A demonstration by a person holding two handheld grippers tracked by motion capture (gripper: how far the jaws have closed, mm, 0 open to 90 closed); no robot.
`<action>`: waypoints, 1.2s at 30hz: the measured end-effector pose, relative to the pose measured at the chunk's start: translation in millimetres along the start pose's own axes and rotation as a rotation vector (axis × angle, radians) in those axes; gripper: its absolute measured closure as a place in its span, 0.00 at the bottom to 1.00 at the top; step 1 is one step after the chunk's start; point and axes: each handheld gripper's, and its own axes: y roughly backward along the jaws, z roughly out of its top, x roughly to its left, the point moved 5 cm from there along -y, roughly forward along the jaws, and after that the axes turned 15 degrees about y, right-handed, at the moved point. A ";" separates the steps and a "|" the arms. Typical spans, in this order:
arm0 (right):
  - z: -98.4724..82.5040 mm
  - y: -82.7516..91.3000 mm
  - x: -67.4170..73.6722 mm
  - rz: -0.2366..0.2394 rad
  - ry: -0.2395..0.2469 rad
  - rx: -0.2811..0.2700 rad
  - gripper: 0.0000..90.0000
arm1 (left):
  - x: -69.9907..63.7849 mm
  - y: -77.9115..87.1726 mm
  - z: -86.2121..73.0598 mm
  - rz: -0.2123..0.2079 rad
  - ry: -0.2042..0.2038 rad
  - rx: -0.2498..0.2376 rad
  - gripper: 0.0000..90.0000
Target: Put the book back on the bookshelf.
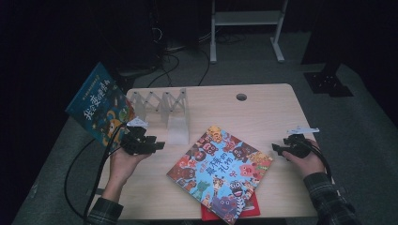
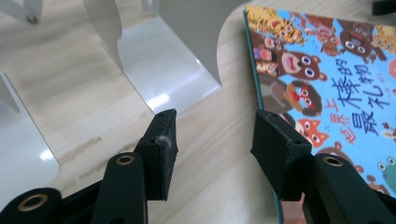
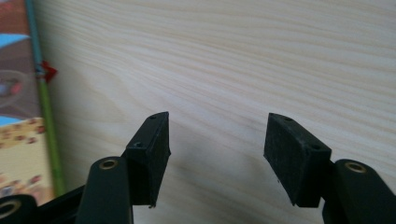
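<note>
A colourful picture book (image 1: 220, 166) lies flat at the table's front centre, on top of a red book (image 1: 252, 209). A blue picture book (image 1: 99, 104) leans tilted at the left end of a white folding book rack (image 1: 163, 108). My left gripper (image 1: 157, 145) is open between the rack and the flat book, holding nothing. In the left gripper view its jaws (image 2: 215, 128) stand apart over bare wood, with the book's edge (image 2: 322, 79) beside the right jaw. To the right of the book, my right gripper (image 1: 277, 149) is open and empty; its jaws (image 3: 217, 133) hover over the wood.
The light wooden table (image 1: 263, 112) has a round cable hole (image 1: 241, 97) at the back. A white rack plate (image 2: 163, 65) rests just ahead of the left jaws. The book's green edge (image 3: 46, 116) runs along the left of the right gripper view. Cables trail off the left edge.
</note>
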 end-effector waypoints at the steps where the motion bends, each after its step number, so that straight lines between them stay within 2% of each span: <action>1: 0.8 3.0 1.5 0.001 0.001 -0.004 0.44 | 0.6 -1.0 -2.4 -0.003 0.003 0.002 0.54; 6: 5.3 17.7 10.1 0.019 0.003 -0.034 0.43 | 2.9 -6.6 -14.1 -0.032 0.028 0.027 0.50; 9: 5.5 22.2 14.4 0.033 0.000 -0.048 0.42 | 1.8 -8.8 -17.9 -0.034 0.030 0.039 0.47; 12: 2.4 30.2 22.9 0.060 0.006 -0.058 0.42 | -0.7 -12.6 -25.0 -0.047 0.005 0.064 0.45; 16: -1.2 36.0 31.0 0.091 0.006 -0.065 0.42 | -4.4 -17.1 -32.0 -0.060 -0.007 0.086 0.44; 20: -3.5 38.5 36.8 0.112 0.010 -0.069 0.41 | -7.9 -20.9 -36.4 -0.079 -0.004 0.102 0.44; 25: -6.0 40.9 48.5 0.164 0.005 -0.074 0.40 | -16.4 -30.6 -43.6 -0.102 -0.021 0.149 0.44; 28: -6.1 40.9 52.3 0.180 0.004 -0.072 0.40 | -19.3 -33.4 -45.2 -0.110 -0.026 0.160 0.44; 36: -8.0 35.3 63.1 0.242 0.009 -0.038 0.43 | -32.0 -41.7 -52.1 -0.179 -0.044 0.229 0.50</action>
